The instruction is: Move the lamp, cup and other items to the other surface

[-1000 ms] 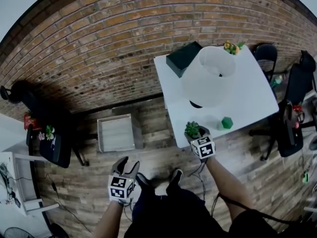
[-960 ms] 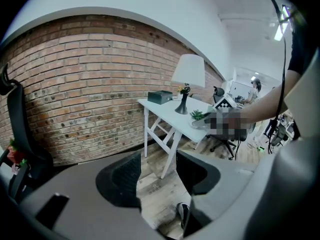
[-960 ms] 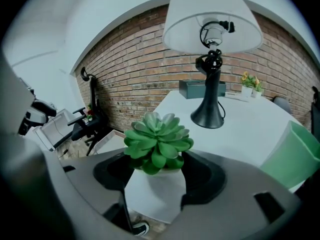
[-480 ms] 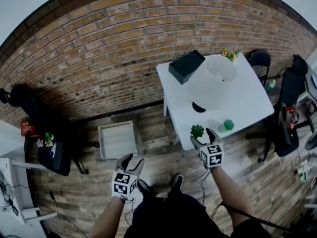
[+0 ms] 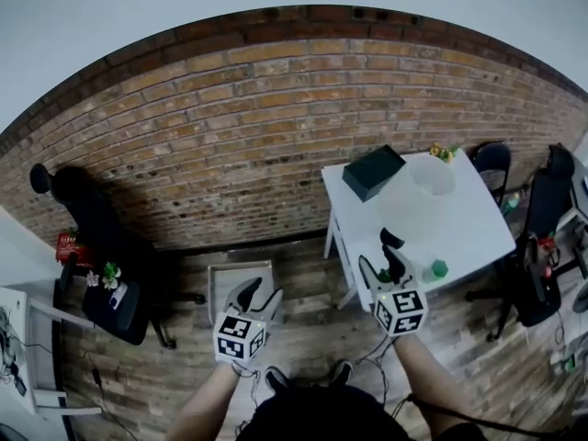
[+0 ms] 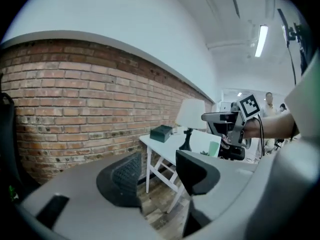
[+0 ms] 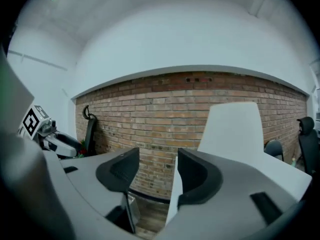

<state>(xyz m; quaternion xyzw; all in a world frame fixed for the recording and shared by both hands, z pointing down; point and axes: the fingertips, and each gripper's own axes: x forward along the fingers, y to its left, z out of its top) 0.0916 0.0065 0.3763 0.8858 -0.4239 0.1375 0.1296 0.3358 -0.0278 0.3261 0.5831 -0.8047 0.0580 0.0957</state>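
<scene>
Table (image 5: 482, 223) ahead of the right gripper (image 5: 381, 260); lamp (image 7: 235, 126) just beyond its jaws. The 2 grippers hold nothing — left gripper (image 5: 260, 292) wide apart, right partly open, its jaws having just been closing. Green cup (image 5: 439, 268) — just right of the right jaws.

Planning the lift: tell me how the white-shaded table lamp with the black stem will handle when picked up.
Probably top-heavy: the wide white shade sits high on a slim black stem, so a push may tip it. The shade looks thin, likely denting if squeezed; the stem seems the firmer hold.

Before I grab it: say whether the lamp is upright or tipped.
Upright: lamp shade sits straight above the black stem on the white table.
</scene>
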